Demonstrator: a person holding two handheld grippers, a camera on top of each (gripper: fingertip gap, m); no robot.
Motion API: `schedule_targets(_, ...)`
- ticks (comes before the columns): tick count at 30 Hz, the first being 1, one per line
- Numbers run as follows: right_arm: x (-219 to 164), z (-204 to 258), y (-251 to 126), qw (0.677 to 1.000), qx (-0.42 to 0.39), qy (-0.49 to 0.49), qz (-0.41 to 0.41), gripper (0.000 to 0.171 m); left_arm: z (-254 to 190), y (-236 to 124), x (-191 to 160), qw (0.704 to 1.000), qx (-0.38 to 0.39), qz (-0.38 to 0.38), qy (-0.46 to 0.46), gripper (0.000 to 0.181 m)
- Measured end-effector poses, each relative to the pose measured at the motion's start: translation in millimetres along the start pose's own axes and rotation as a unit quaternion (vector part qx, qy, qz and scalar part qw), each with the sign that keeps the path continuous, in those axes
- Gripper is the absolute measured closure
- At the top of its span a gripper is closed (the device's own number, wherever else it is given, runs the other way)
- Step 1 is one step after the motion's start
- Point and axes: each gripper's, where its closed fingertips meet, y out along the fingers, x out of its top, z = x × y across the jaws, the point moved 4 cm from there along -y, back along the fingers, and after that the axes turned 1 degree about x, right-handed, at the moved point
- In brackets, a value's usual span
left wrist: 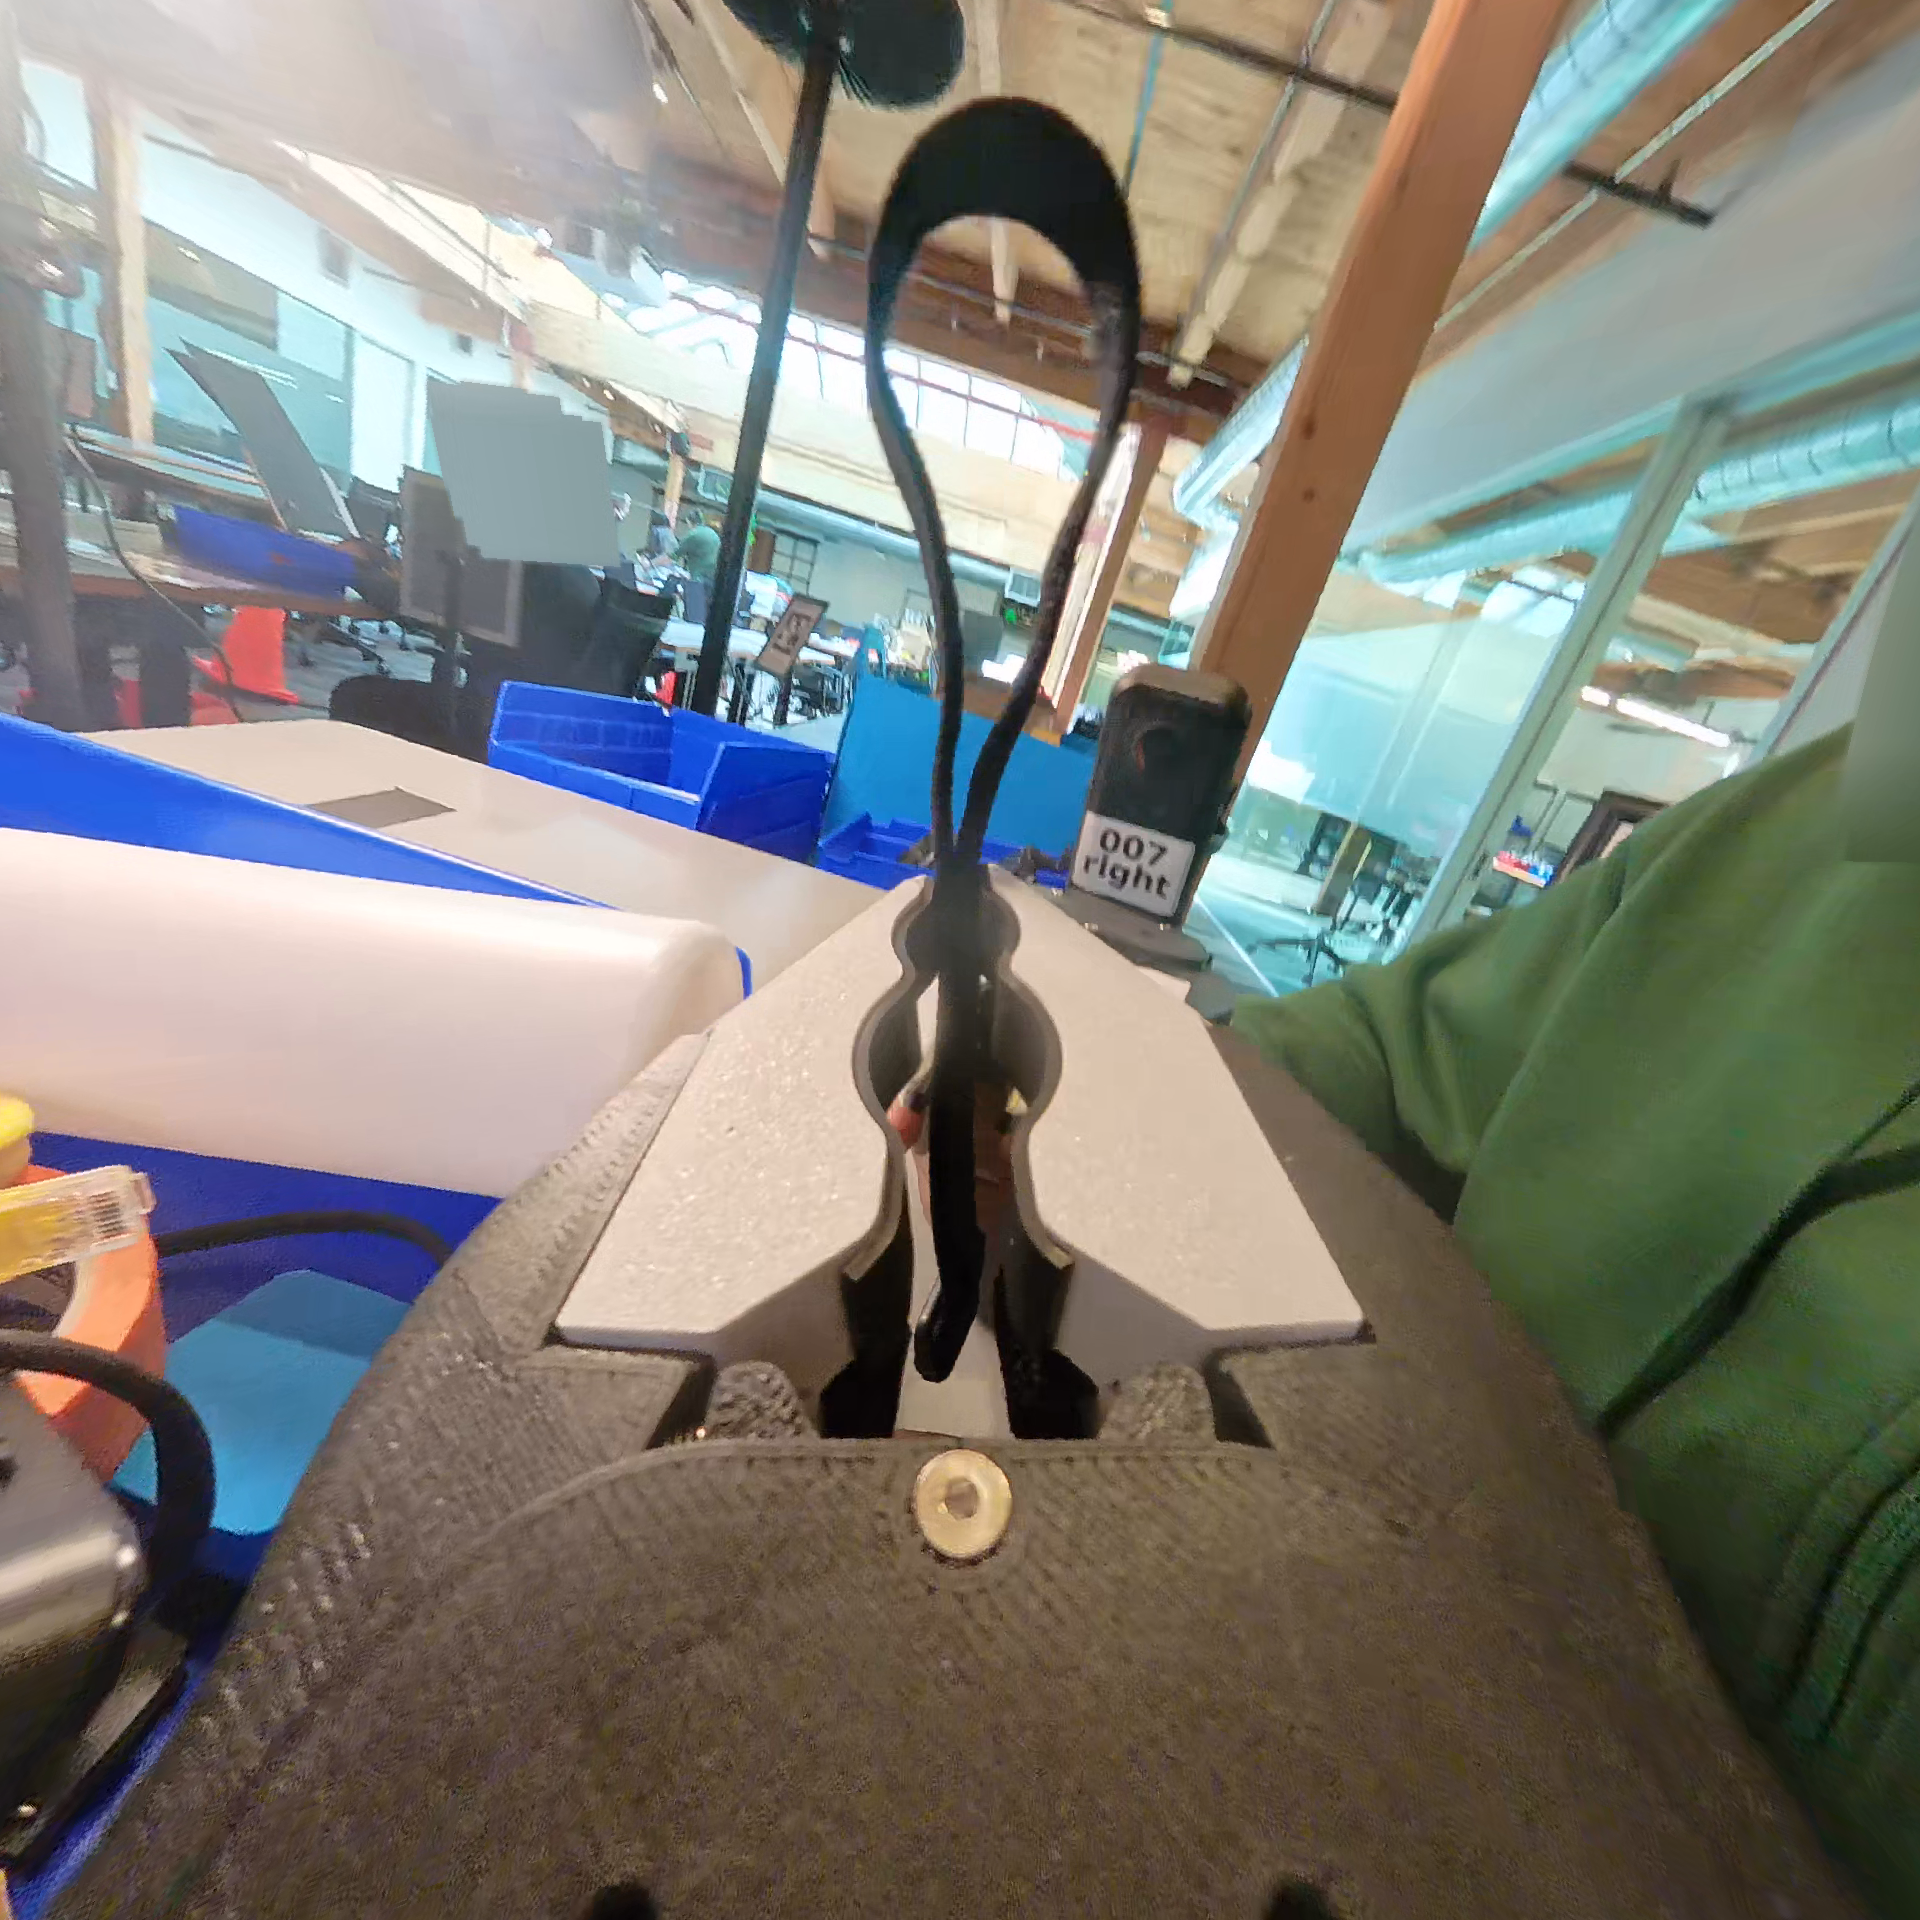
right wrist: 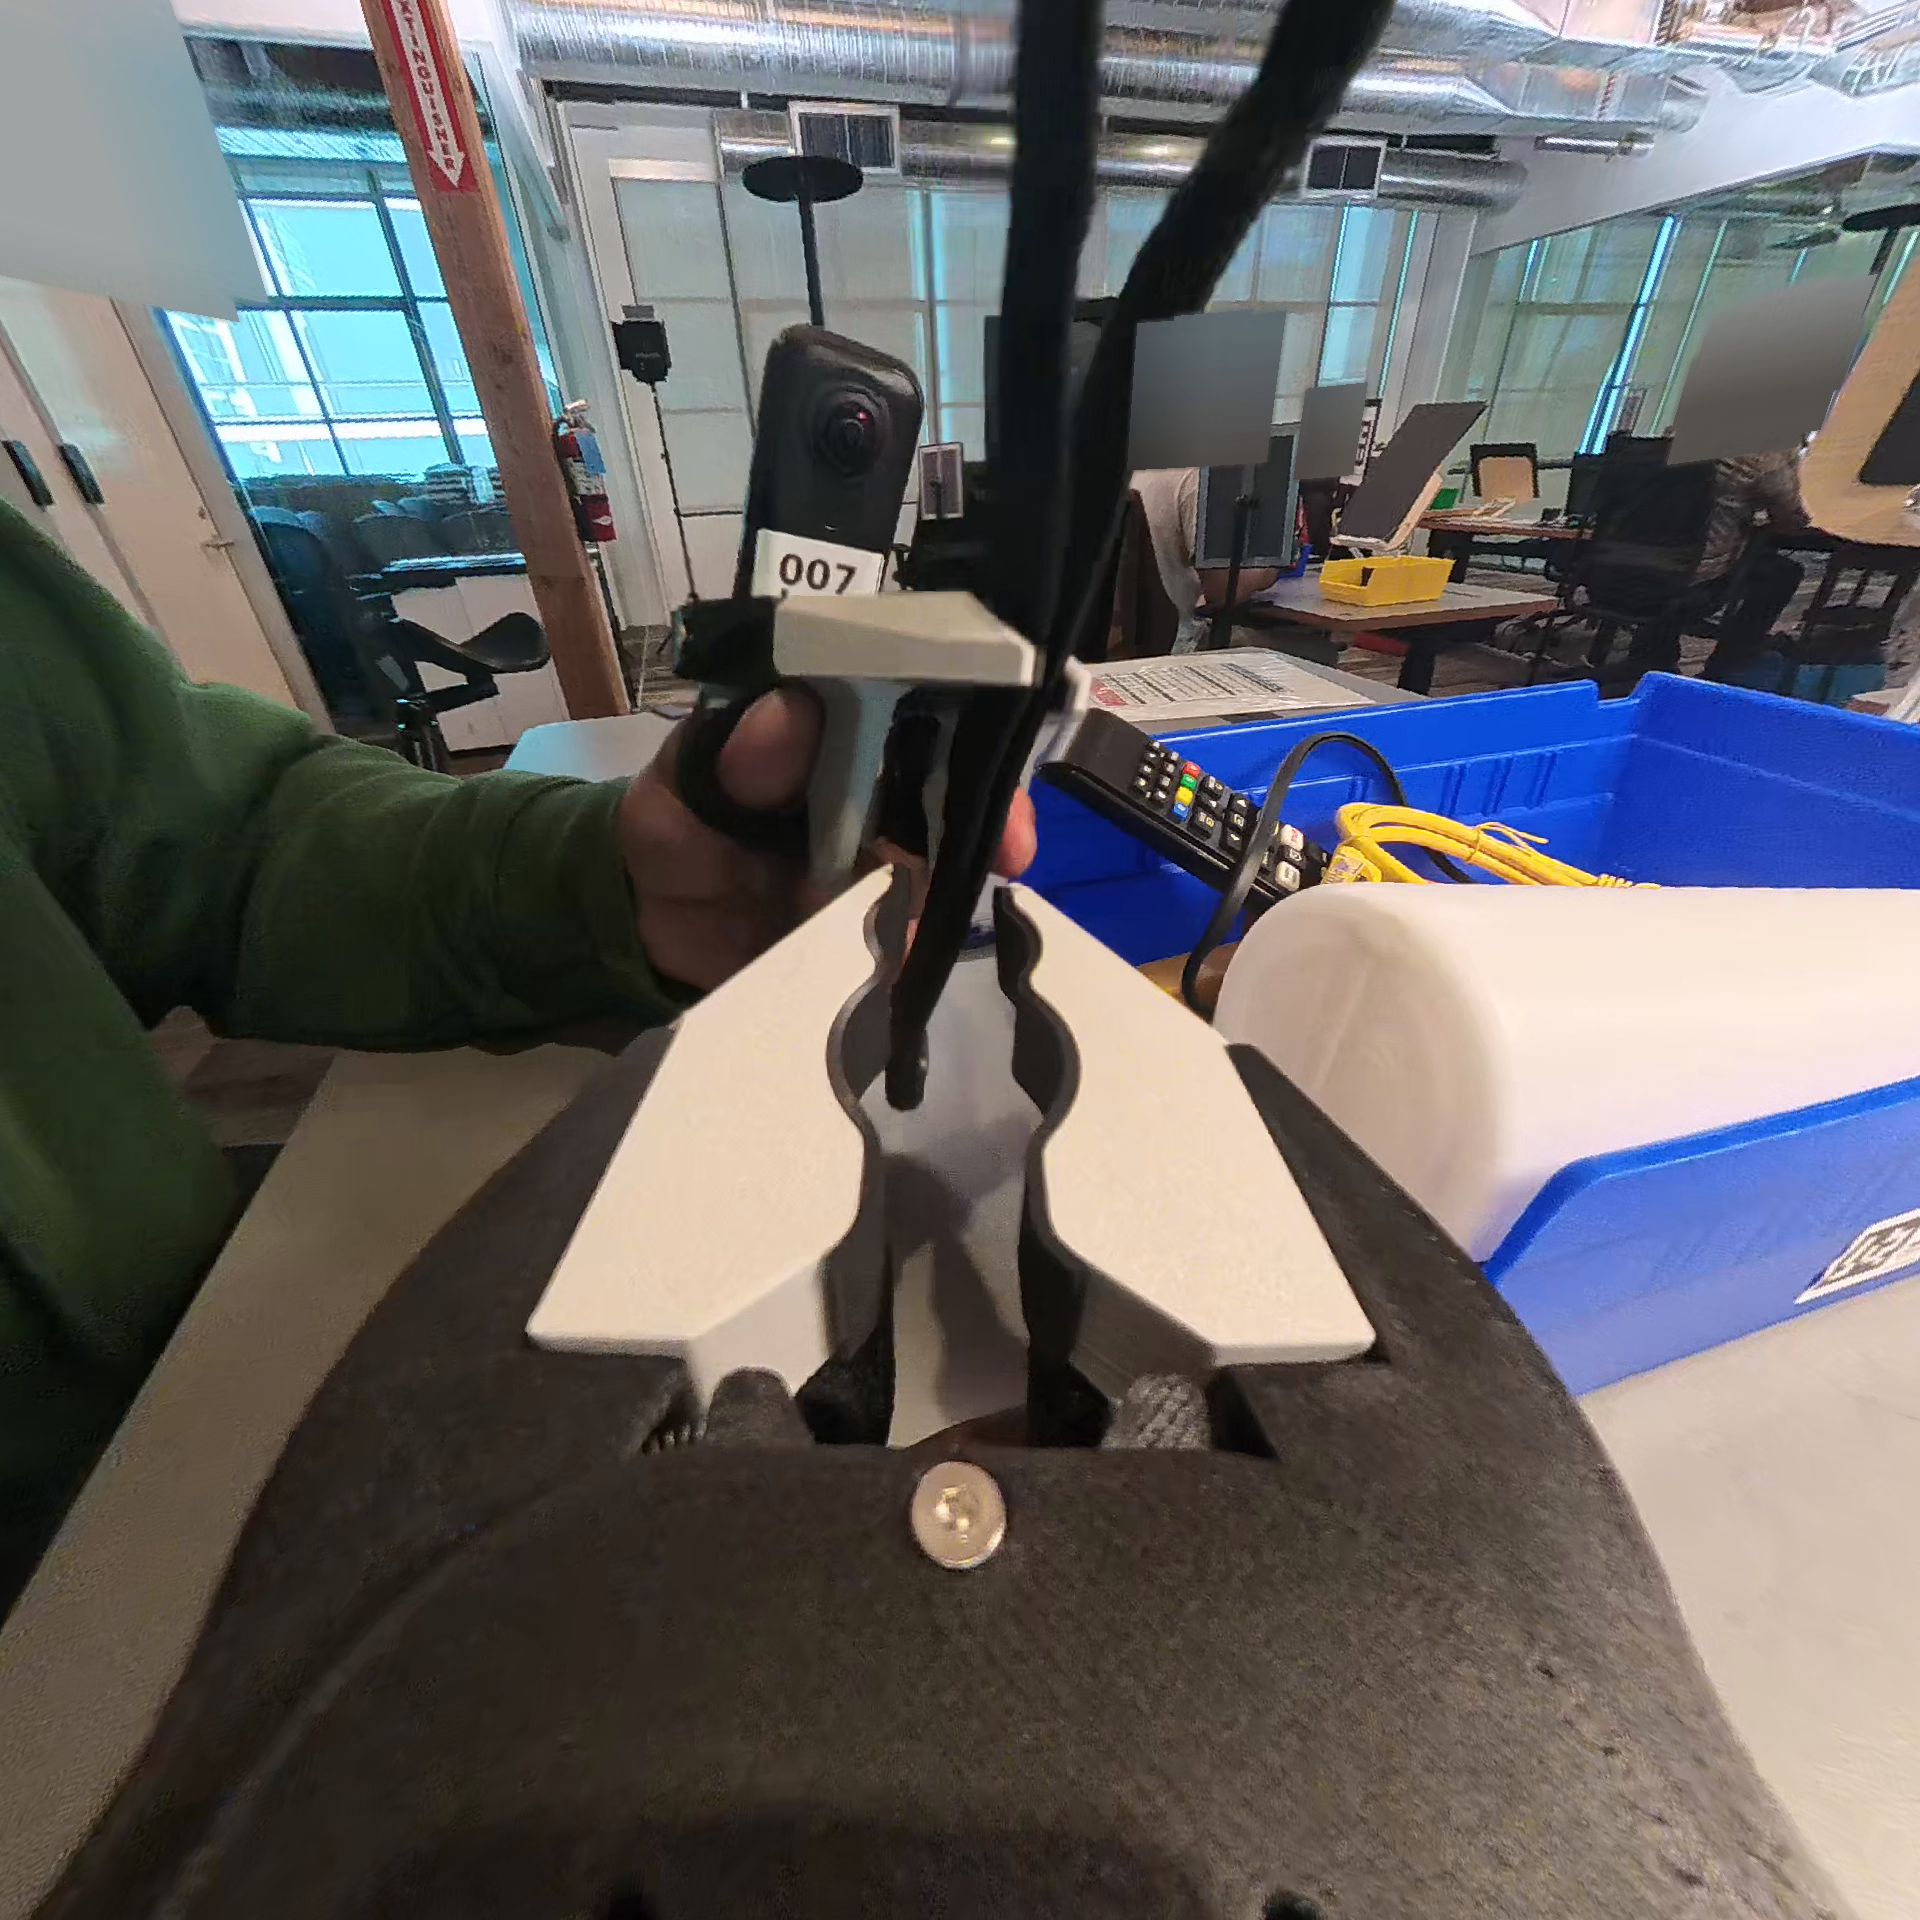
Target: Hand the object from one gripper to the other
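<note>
Blue bin (right wrist: pixel 1662 1278): on the pale table (right wrist: pixel 1766 1558), at the right side of the right wrist view; holds the other loose things.

White container (right wrist: pixel 1558 1039): lying on its side in the bin, long and rounded, just beside the right gripper's own finger; seen also in the left wrist view (left wrist: pixel 312 987).

Green sleeve (right wrist: pixel 312 831): on the arm that carries the left gripper, reaching in from the left edge.

Left gripper (left wrist: pixel 956 914): grey jaws pressed together, clamped on the black strap near the tips; farther off in the right wrist view (right wrist: pixel 1044 670), held up by a hand (right wrist: pixel 707 852), above and just beyond the right gripper.

Right gripper (right wrist: pixel 940 904): grey jaws standing apart, a clear gap between them; pinching nothing.

Black camera (right wrist: pixel 831 447): mounted upright on the left gripper, with a white sticker below the lens.

Black strap (left wrist: pixel 997 156): held only by the left gripper; a tall narrow loop rising above the closed jaws, the two sides meeting at the tips. In the right wrist view (right wrist: pixel 1039 312), hanging down from the left gripper, the free end inside the gap of the right gripper; contact with those jaws not possible to tell.

Remote control (right wrist: pixel 1195 800): black with coloured buttons, tilted in the bin behind the white container.

Yellow cable (right wrist: pixel 1455 842): coiled in the bin near the remote control.

Clear plug (left wrist: pixel 73 1210): end of a yellow cable, at the left edge of the left wrist view.
</note>
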Motion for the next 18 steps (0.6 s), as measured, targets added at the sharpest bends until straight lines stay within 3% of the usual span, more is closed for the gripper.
schedule_targets(18, -3.6, -5.7, -0.2, 1.000, -0.014, -0.008, -0.009, 0.154, 20.4, -8.0, 5.6, 0.998, 0.062, -0.017, -0.015, 0.175)
